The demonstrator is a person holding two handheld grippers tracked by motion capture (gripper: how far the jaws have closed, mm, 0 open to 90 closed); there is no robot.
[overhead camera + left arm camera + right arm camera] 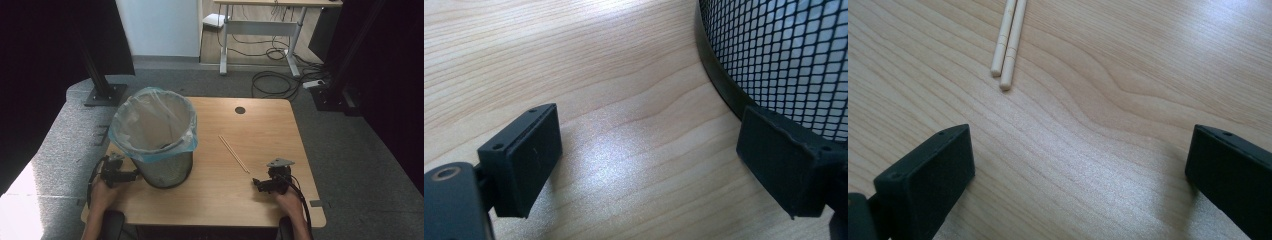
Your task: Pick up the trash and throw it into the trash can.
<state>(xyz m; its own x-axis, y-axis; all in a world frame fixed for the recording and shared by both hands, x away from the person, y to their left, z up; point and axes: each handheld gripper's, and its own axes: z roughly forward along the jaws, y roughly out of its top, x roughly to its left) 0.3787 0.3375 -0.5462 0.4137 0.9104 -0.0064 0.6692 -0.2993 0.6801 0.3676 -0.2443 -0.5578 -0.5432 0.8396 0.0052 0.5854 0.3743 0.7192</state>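
Observation:
A black mesh bin (pixel 165 167) with a pale blue plastic liner (pixel 152 125) stands on the left half of the wooden table (pixel 260 200). My left gripper (pixel 135 175) rests low at the bin's left base, open, its right jaw close to the mesh wall (pixel 784 50). A pair of light wooden chopsticks (pixel 234 153) lies side by side near the table's middle right. My right gripper (pixel 256 182) sits open on the table just short of the chopsticks' near ends (pixel 1005 60). Nothing is between either gripper's jaws (pixel 644 170) (pixel 1078 180).
A round black cable hole (pixel 240 110) is at the table's back edge. Beyond the table are a grey carpet, a white desk frame (pixel 260 35) with cables on the floor, and black stands at left and right.

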